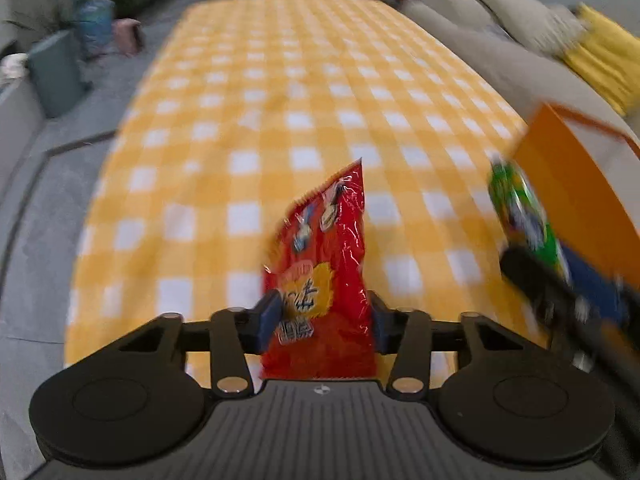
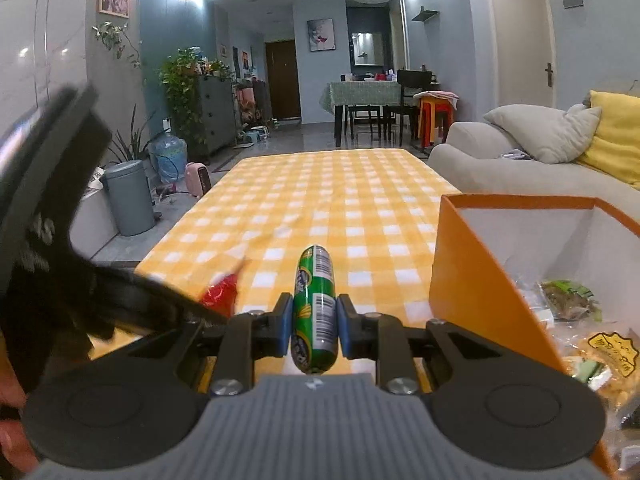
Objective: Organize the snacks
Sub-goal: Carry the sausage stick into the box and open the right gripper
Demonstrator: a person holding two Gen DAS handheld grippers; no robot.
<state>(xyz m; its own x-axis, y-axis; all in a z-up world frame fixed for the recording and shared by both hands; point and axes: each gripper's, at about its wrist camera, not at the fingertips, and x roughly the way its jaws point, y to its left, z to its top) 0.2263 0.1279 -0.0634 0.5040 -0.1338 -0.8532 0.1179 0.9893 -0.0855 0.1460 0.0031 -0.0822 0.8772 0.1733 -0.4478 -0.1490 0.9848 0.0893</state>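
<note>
My left gripper (image 1: 322,322) is clamped on a red snack packet (image 1: 324,276), its two blue pads pressing the crinkled foil from either side low on the bag, so that the serrated top edge stands up and leans a little to the right above the yellow-and-white checked tablecloth (image 1: 280,92). The packet hangs clear of the cloth as far as I can tell, though this view is blurred. My right gripper (image 2: 314,326) is closed around a green sausage-shaped snack (image 2: 316,304), a plump tube with a white barcode label, held roughly upright with its rounded ends sticking out above and below the pads. From the left wrist view the same green snack (image 1: 520,216) shows smeared at the right, just in front of the orange box (image 1: 572,196). In the right wrist view that orange box (image 2: 472,280) sits on the right side of the table, just beside my right gripper, its white inside open to me, and several packets (image 2: 568,300) already lie in its bottom, one greenish and one yellow among them. The red packet (image 2: 220,294) peeks out low at the left of that view, with the dark body of my left gripper (image 2: 132,296) blurred in front of it. Beyond the table stands a beige sofa (image 2: 480,156) with a yellow cushion (image 2: 616,140).
</note>
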